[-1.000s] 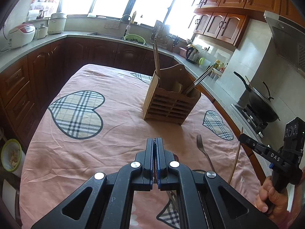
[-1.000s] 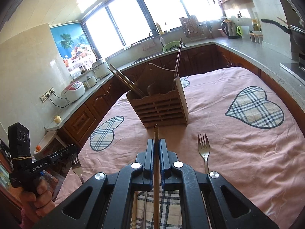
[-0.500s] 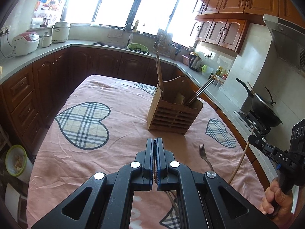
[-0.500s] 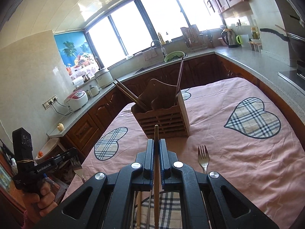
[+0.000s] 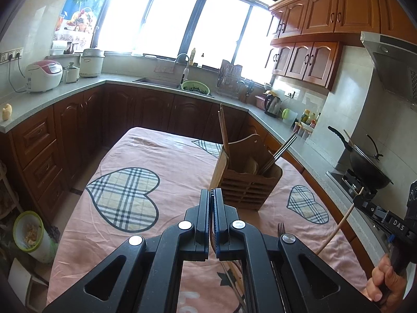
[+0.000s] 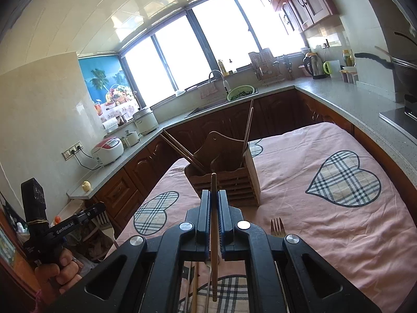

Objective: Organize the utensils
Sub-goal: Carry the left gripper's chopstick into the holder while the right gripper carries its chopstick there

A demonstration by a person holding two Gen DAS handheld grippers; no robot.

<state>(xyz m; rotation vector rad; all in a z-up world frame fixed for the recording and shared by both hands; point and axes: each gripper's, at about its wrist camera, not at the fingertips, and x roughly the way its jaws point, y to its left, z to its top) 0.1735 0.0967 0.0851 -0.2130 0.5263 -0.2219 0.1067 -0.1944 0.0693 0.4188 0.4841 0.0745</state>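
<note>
A slatted wooden utensil holder (image 5: 247, 185) (image 6: 229, 182) stands mid-table with wooden and metal chopsticks in it. My right gripper (image 6: 214, 193) (image 5: 358, 199) is shut on a wooden chopstick (image 6: 214, 234) (image 5: 336, 232) and hovers short of the holder. My left gripper (image 5: 211, 191) (image 6: 100, 206) is shut too, with a fork (image 6: 102, 218) hanging at its tip. In the left wrist view that fork is only a thin sliver between the pads. A second fork (image 5: 281, 228) (image 6: 276, 225) lies on the cloth, and loose chopsticks (image 6: 194, 281) lie near the table's front edge.
A pink tablecloth (image 5: 169, 156) with plaid hearts covers the table. Dark cabinets and a grey counter (image 5: 78, 86) ring it, with a rice cooker (image 5: 43, 75), a sink and a kettle. A wok (image 5: 365, 167) sits on the stove to the right. A bin (image 5: 28, 232) stands on the floor at left.
Both grippers have risen and tipped upward, so the holder sits lower in each view and more window and ceiling shows. Each keeps its hold on its utensil.
</note>
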